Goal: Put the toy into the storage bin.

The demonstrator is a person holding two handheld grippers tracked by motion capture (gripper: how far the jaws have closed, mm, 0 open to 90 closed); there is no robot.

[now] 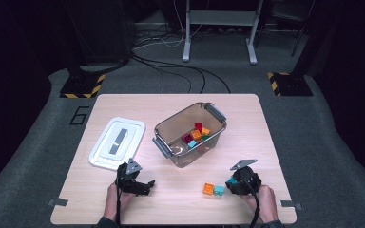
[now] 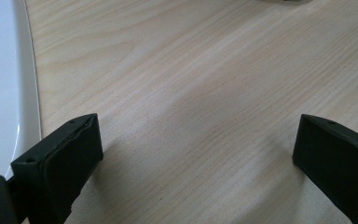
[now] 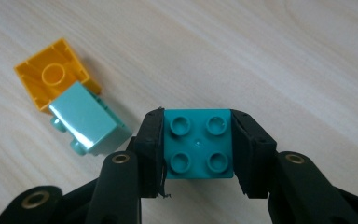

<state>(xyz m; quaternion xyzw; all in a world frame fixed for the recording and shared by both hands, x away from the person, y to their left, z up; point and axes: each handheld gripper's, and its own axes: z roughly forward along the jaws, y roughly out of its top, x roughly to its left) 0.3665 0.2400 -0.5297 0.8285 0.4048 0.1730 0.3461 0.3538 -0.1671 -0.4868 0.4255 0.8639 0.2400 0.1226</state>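
A teal four-stud brick point(image 3: 198, 143) sits between the pads of my right gripper point(image 3: 198, 149), which is shut on it just above the table; in the high view this brick point(image 1: 231, 181) shows at the gripper's point(image 1: 234, 183) left tip. Just left of it lie an orange brick point(image 3: 51, 74) turned hollow side up and a pale mint brick point(image 3: 86, 119) on its side, touching each other. They appear as an orange brick point(image 1: 208, 189) and a mint brick point(image 1: 219, 190) near the front edge. My left gripper point(image 2: 198, 149) stands open over bare wood, also seen front left as the left gripper point(image 1: 140, 184).
A clear plastic bin point(image 1: 164, 135) with grey handles holds several coloured bricks at the table's middle. Its white lid point(image 1: 118, 142) lies flat to the left, and the lid's edge point(image 2: 4, 93) borders my left gripper. The wooden table point(image 1: 180, 204) ends just before the person's hands.
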